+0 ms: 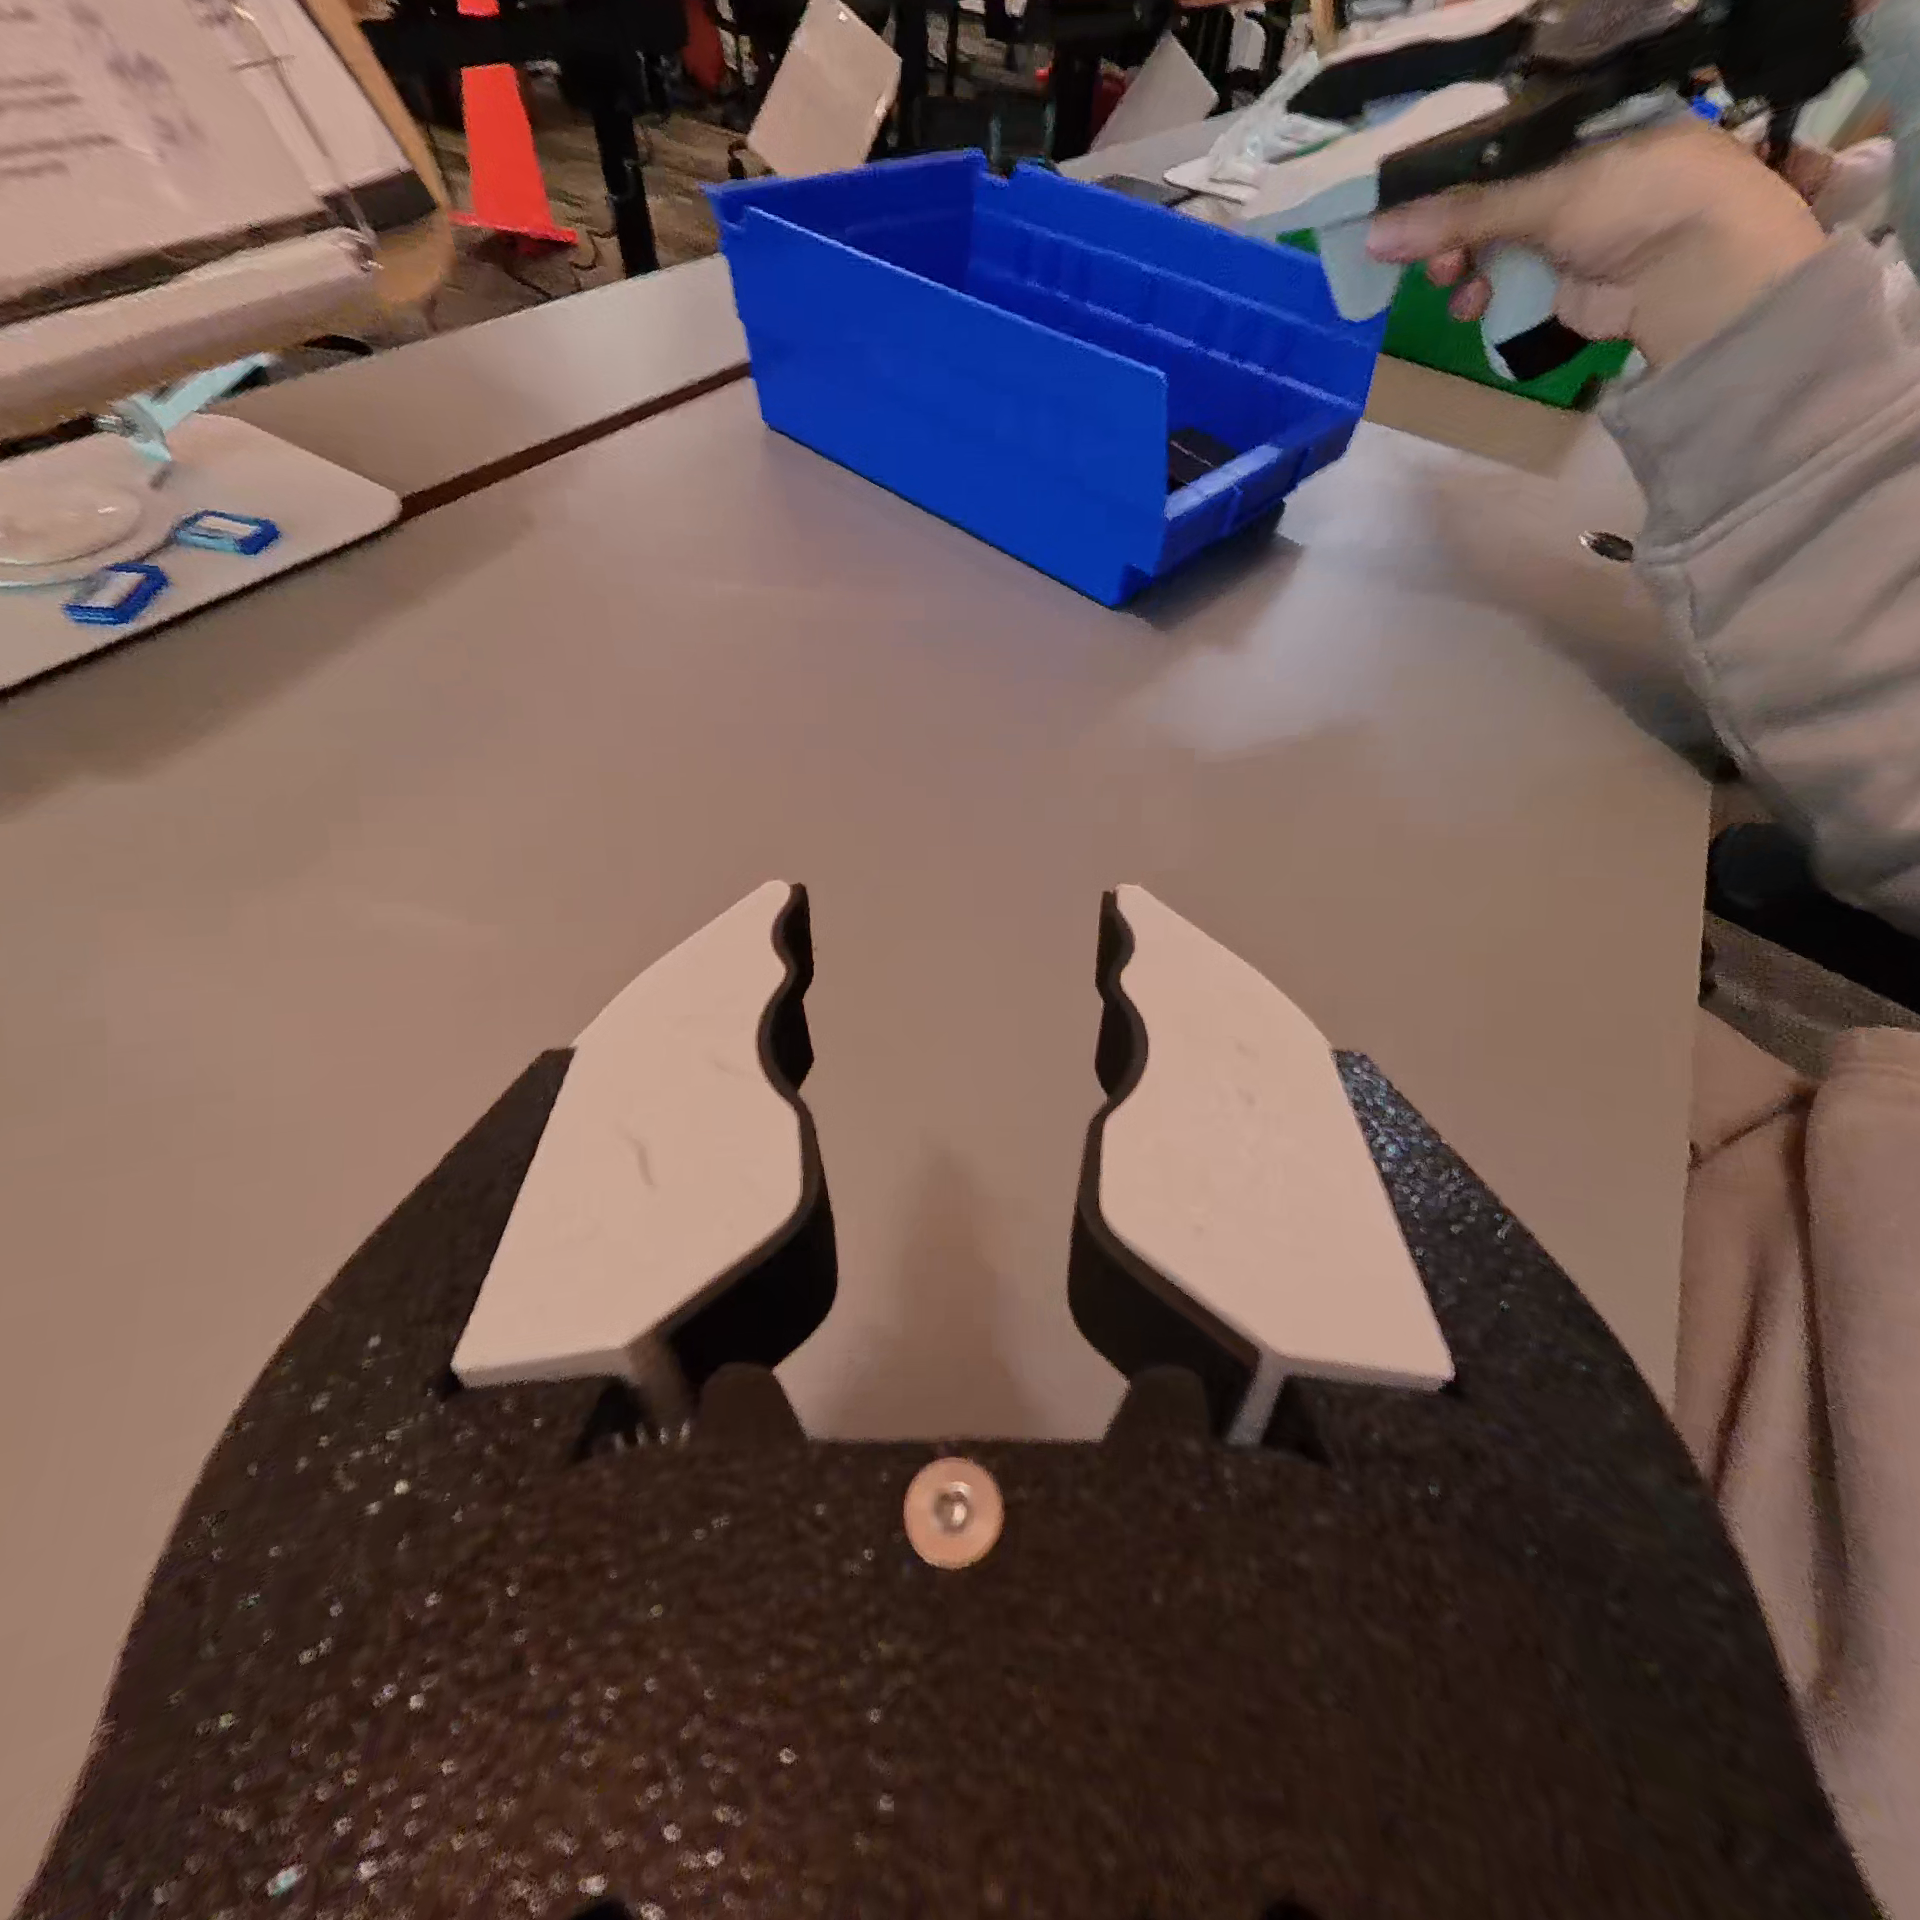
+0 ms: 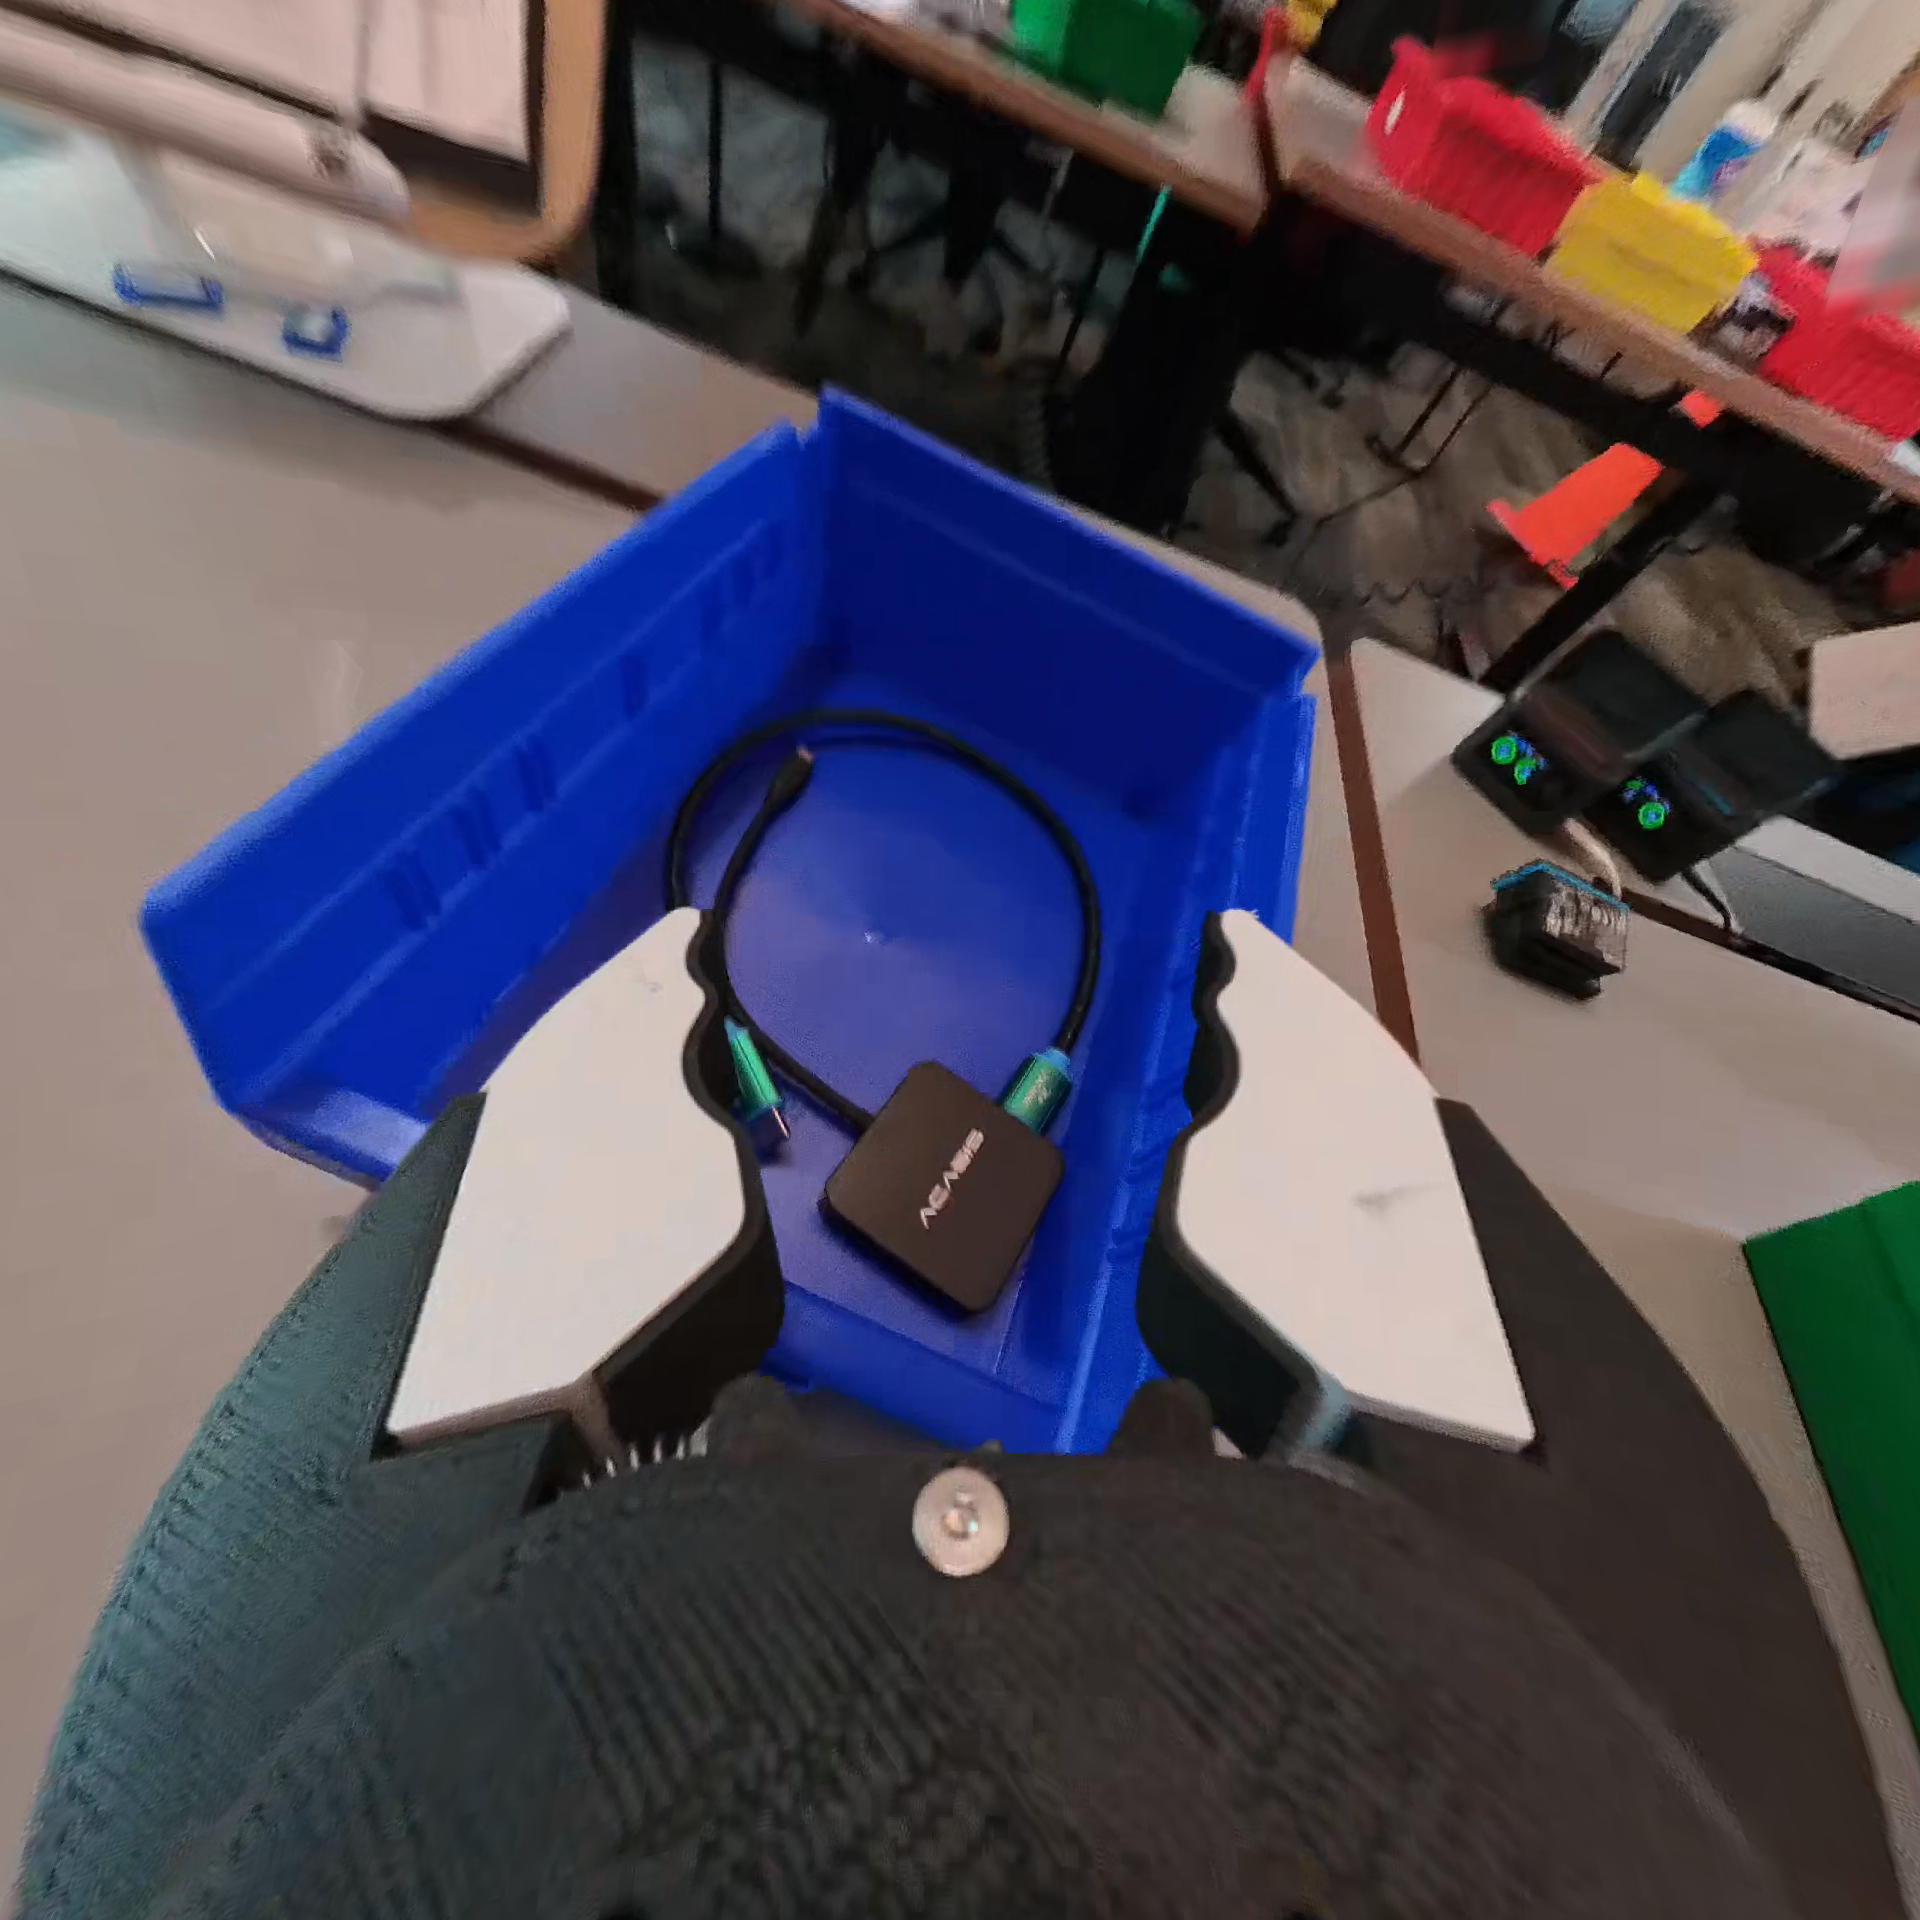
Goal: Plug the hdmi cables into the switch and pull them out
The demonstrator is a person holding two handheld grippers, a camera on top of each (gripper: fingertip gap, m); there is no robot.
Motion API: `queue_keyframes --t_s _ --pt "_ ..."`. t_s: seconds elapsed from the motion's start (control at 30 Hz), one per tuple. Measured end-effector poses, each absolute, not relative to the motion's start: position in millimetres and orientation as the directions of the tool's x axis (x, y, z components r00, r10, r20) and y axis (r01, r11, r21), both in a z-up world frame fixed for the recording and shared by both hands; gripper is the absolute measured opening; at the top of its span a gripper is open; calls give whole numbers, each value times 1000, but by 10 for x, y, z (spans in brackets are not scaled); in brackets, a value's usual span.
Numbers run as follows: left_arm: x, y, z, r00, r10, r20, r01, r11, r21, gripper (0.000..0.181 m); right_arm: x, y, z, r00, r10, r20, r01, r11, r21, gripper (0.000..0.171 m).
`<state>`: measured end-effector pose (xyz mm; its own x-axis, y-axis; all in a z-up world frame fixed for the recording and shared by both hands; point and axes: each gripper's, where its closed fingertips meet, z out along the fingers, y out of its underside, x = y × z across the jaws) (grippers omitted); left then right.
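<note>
A small black square switch lies flat on the floor of a blue plastic bin, near its low front lip, with a thin black hdmi cable looping in a wide arc across the bin's floor behind it. One teal-green metallic plug sits at the switch's far right edge, apparently seated in a port, while a second teal plug lies loose on the floor just left of the switch; a third, smaller connector end rests near the top of the loop. The right gripper hangs above the bin's open front, tilted downward toward the switch, its white-faced jaws spread wide and holding nothing. In the left wrist view, the left gripper hovers low over the bare grey desk, well short of the bin, its jaws parted and empty. Farther off in that view, a person's hand in a pale sleeve grips the right gripper's handle above and beside the bin. An orange cone stands on the floor beyond the desk.
</note>
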<state>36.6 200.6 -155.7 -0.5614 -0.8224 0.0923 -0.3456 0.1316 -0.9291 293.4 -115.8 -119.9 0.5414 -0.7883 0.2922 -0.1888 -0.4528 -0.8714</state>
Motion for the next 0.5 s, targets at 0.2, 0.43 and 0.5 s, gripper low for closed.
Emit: queue_keyframes --t_s 0.2,0.43,0.5 --pt "434 2678 -1022 -401 -916 18 -278 103 -955 52 2709 -646 -954 619 -718 318 39 -377 -926 84" --pt "663 4462 -762 -86 -961 -263 -456 273 -847 50 2500 -122 -994 749 -597 289 92 -338 -937 85" --pt "750 4935 -797 -27 -951 -309 -545 273 -793 52 2461 -88 -1014 768 -572 288 94 -344 -934 84"
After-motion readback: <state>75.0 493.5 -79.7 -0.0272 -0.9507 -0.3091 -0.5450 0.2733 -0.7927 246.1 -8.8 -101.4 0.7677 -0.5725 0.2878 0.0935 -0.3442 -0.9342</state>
